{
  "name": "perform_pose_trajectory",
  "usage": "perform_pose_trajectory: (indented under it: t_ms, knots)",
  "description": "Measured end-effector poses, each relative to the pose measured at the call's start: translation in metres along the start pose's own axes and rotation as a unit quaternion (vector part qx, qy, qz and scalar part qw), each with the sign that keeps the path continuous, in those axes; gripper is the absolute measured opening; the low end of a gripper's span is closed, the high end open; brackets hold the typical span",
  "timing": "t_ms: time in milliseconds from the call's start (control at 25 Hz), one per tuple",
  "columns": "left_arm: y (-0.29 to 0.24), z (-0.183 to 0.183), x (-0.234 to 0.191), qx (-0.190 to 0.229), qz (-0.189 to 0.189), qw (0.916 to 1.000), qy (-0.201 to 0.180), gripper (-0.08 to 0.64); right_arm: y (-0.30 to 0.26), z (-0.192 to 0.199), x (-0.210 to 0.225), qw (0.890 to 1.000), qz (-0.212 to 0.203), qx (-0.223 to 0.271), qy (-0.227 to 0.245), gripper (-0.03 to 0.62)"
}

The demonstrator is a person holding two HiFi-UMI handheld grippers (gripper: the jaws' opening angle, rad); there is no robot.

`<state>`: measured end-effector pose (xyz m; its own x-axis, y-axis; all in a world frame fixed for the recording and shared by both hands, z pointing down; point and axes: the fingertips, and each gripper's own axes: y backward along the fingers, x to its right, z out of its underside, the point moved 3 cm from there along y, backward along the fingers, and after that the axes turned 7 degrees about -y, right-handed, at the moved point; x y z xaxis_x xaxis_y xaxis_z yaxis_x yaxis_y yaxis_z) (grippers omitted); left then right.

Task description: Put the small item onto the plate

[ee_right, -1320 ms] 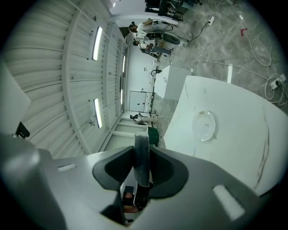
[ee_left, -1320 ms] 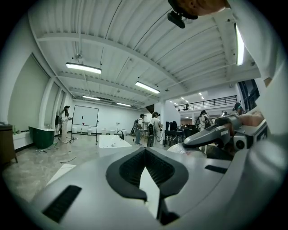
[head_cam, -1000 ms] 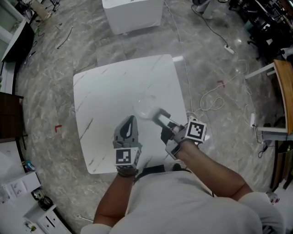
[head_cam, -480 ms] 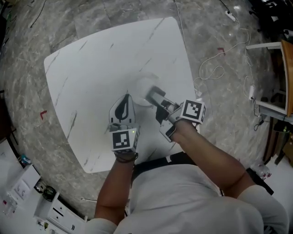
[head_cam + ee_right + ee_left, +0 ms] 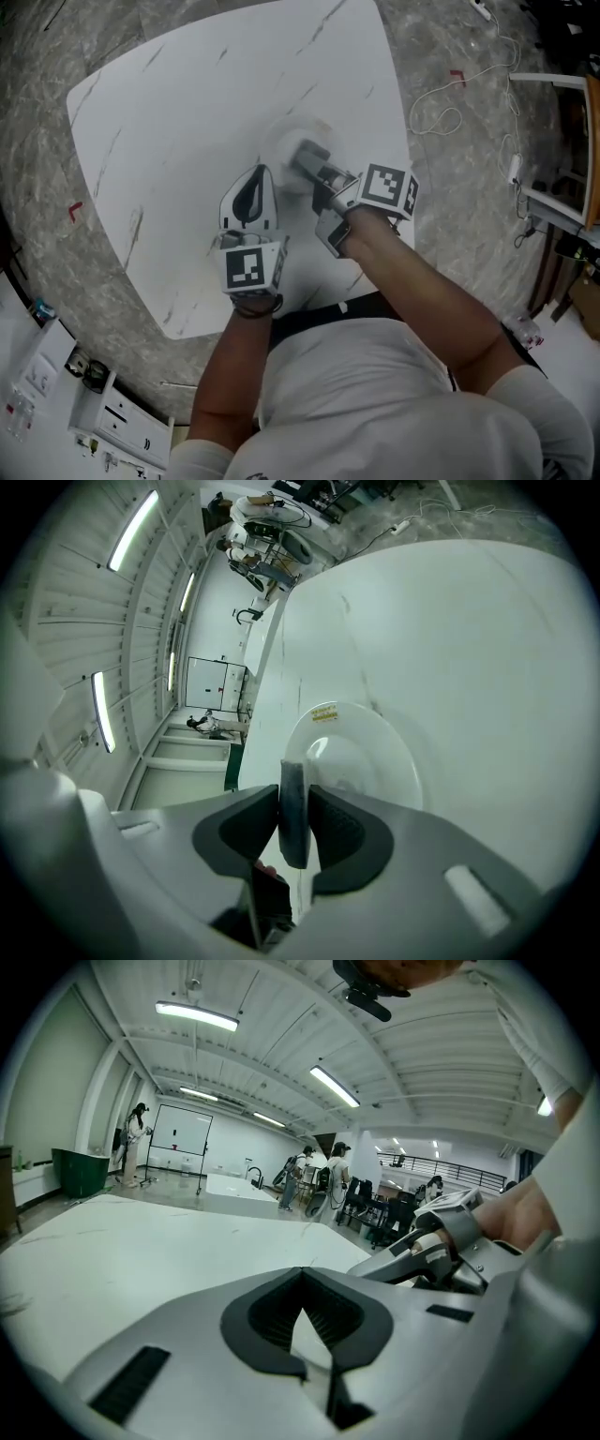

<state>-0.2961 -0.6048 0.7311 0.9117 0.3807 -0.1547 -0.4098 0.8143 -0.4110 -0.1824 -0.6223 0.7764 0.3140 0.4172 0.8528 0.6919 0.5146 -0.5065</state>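
Tabletop work, seen from the head view: a white marble-veined table (image 5: 178, 103) carries a white plate (image 5: 284, 139) near its middle, and both grippers reach in from the person's side.

The right gripper (image 5: 306, 156) extends over the plate, its marker cube (image 5: 386, 186) just behind on the hand. In the right gripper view its jaws (image 5: 293, 808) are pinched on the small item (image 5: 293, 778) — a thin, flat, grey piece standing on edge between the dark pads, its far end jutting past the tips. Just beyond it lies the plate (image 5: 380, 761), round and shallow, with a small yellow sticker (image 5: 324, 713) on the far rim. The item's far end overlaps the plate's near rim in that view; whether it touches the plate cannot be told.

The left gripper (image 5: 260, 178) lies just beside the right one, pointing at the plate's near-left edge. In the left gripper view its jaws (image 5: 302, 1276) are pressed together at the tips with nothing between them — only bare table shows through the gap behind the tips. The right gripper (image 5: 433, 1246) shows close at that view's right.
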Motion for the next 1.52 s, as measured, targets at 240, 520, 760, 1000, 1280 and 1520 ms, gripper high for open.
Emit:
perform_pose_trajectory:
  t_ms: [240, 520, 760, 1000, 1280, 1520]
  knots:
    - [0.003, 0.006, -0.002, -0.005, 0.007, 0.9999, 0.007, 0.006, -0.006, 0.004, -0.002, 1.000, 0.002, -0.013, -0.002, 0.139]
    - [0.010, 0.004, 0.003, -0.006, 0.018, 0.9996, 0.020, 0.006, 0.001, 0.002, -0.010, 0.999, 0.033, -0.018, 0.004, 0.238]
    - [0.014, -0.010, 0.008, 0.007, 0.022, 0.9993, 0.031, 0.006, 0.017, -0.003, -0.023, 0.997, 0.062, -0.016, 0.036, 0.282]
    - [0.026, -0.027, 0.010, 0.022, 0.009, 0.9993, 0.030, 0.006, 0.042, -0.013, -0.019, 0.994, 0.080, -0.010, 0.076, 0.293]
    - [0.056, -0.053, 0.029, 0.047, -0.008, 0.9986, 0.022, 0.006, 0.081, -0.007, -0.050, 0.991, 0.035, -0.005, 0.126, 0.287]
    - [0.109, -0.104, 0.076, 0.086, -0.030, 0.9956, 0.024, 0.006, 0.152, 0.023, -0.092, 0.975, -0.022, -0.004, 0.223, 0.140]
